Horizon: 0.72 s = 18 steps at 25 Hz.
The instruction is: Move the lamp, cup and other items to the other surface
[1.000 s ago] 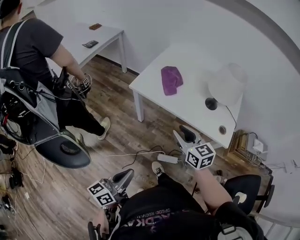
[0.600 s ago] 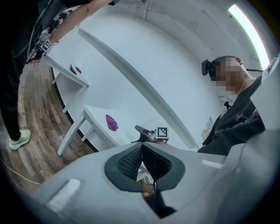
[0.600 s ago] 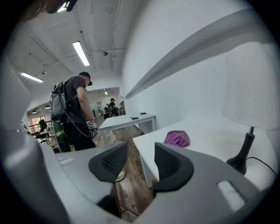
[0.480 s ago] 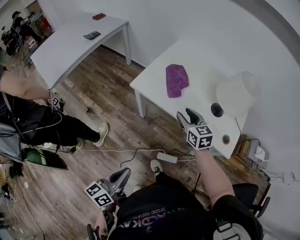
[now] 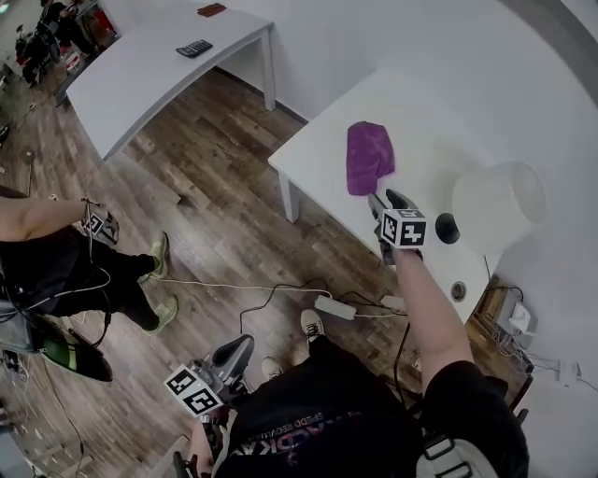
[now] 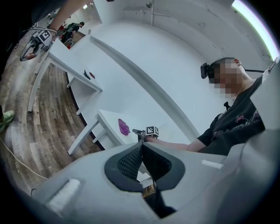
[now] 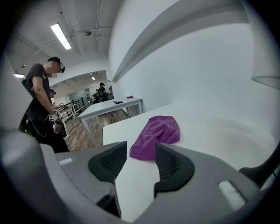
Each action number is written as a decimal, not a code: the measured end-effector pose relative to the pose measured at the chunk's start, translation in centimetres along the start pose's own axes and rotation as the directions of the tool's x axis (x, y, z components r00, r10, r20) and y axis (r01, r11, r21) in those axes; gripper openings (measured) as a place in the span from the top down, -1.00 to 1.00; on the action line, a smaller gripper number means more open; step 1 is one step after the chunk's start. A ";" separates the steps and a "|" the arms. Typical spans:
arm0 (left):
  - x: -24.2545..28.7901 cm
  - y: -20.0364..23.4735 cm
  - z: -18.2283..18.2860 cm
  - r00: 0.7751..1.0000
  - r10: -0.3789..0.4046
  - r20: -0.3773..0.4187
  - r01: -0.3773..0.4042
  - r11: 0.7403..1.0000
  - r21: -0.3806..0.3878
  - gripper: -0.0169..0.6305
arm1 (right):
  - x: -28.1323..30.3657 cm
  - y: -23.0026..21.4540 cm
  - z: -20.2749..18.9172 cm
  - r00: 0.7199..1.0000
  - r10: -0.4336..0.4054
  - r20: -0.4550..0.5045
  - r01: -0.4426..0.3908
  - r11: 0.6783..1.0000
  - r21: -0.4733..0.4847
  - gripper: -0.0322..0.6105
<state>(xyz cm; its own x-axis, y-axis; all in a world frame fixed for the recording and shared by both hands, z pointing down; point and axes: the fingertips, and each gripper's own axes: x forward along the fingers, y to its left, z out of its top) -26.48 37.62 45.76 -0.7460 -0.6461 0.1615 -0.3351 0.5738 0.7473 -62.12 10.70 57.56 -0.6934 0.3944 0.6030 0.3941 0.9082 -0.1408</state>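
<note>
A crumpled purple cloth [image 5: 369,157] lies on the near white table [image 5: 420,112]. To its right stands a lamp [image 5: 498,196] with a white shade and a black base [image 5: 447,228]. My right gripper [image 5: 385,199] reaches over the table's front edge, just short of the cloth. In the right gripper view the cloth [image 7: 157,133] lies straight ahead of the right gripper [image 7: 141,148]. Its jaws have just been opening and stand open with nothing between them. My left gripper [image 5: 245,344] hangs low by my body over the floor. Seen from its own camera, the left gripper [image 6: 142,144] is shut on nothing.
A second white table [image 5: 140,75] at the far left carries a dark calculator [image 5: 194,48] and a brown item [image 5: 211,9]. Another person [image 5: 47,271] stands at the left. A power strip [image 5: 334,307] and cables lie on the wood floor. A small round thing [image 5: 458,290] sits at the near table's corner.
My right gripper has moved forward and down, from beside the table to over its edge near the purple cloth. The head view has swung, and the other person has slid toward the left edge.
</note>
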 end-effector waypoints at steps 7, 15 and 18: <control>0.8 0.9 -1.1 0.998 0.056 0.019 -0.055 0.998 -0.037 0.95 | 5.0 -2.8 1.5 0.999 -0.024 -0.030 0.023 0.999 -0.027 0.24; 0.9 1.2 -1.7 0.990 0.130 0.049 -0.126 0.989 -0.071 0.95 | 9.1 -6.3 3.0 0.992 -0.085 -0.094 0.085 0.996 -0.003 0.09; 1.3 1.3 -2.1 0.989 0.142 0.047 -0.138 0.987 -0.083 0.95 | 10.9 -7.2 3.1 0.985 -0.095 -0.141 0.096 0.995 0.000 0.01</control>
<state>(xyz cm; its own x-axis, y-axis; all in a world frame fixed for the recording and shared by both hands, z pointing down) -26.70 36.47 48.35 -0.8123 -0.5334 0.2358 -0.1802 0.6140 0.7685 -74.38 8.93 62.70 -0.6358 0.2824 0.7184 0.3256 0.9419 -0.0822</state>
